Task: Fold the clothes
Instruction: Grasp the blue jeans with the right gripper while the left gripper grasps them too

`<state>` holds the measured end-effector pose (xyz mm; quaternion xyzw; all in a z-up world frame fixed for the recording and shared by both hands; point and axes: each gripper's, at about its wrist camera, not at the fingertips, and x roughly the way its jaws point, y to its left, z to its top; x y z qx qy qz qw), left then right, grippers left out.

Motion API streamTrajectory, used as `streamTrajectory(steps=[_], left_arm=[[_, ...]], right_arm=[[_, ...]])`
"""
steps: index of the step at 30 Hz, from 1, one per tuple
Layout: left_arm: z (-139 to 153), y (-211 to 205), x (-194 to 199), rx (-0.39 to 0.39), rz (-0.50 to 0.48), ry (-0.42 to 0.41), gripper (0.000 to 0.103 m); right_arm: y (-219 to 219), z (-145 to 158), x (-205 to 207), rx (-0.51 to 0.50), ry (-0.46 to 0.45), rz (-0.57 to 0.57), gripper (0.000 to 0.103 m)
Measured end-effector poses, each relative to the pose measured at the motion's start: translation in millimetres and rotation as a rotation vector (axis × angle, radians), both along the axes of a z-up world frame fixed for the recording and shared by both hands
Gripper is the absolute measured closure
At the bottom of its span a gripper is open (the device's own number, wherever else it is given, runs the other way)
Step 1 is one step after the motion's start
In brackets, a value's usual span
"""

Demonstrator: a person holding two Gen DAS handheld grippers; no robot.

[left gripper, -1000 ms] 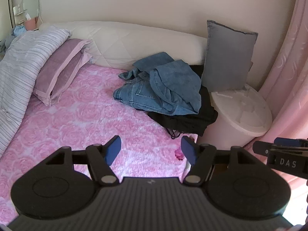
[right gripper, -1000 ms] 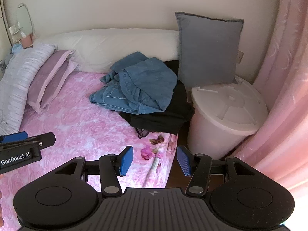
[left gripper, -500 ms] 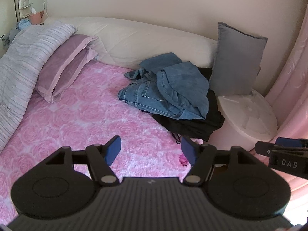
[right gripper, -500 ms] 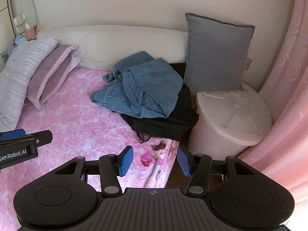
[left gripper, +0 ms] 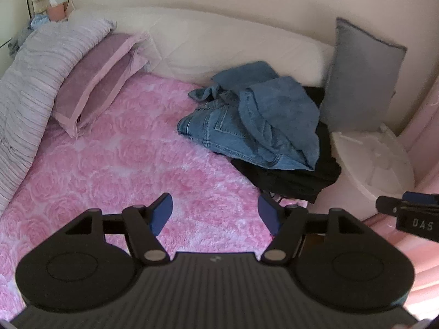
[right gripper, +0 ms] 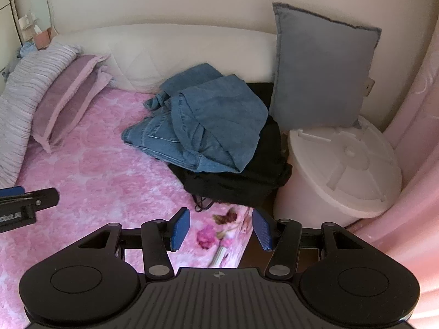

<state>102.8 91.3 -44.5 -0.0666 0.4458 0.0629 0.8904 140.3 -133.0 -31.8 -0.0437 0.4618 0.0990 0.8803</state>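
A crumpled heap of blue denim clothes (left gripper: 255, 126) (right gripper: 203, 128) lies at the far right of the bed on top of a black garment (left gripper: 296, 175) (right gripper: 241, 181). My left gripper (left gripper: 215, 213) hovers open over the pink blanket, well short of the heap, nothing between its fingers. My right gripper (right gripper: 221, 229) is open too, above the bed's right edge, just short of the black garment. Each gripper's tip shows at the side of the other's view.
The pink rose-pattern blanket (left gripper: 109, 170) covers the bed. A purple pillow (left gripper: 96, 82) and a striped duvet (left gripper: 30, 82) lie at the left. A grey cushion (right gripper: 321, 68) leans on a white headboard bolster. A white lidded bin (right gripper: 343, 170) stands beside the bed, pink curtain at right.
Both grippers have moved forward and a little left towards the clothes heap, which now appears larger. Both have stayed open and the clothes have not moved.
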Motion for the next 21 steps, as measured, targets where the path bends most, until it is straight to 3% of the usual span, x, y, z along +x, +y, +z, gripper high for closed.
streamTrajectory(steps=[21], left_arm=[[-87.3,-17.8,200.1,-0.078,-0.047,0.198,0.043]], right_arm=[[-35.4,-94.4,194.1,-0.044,0.188,0.01,0.049]])
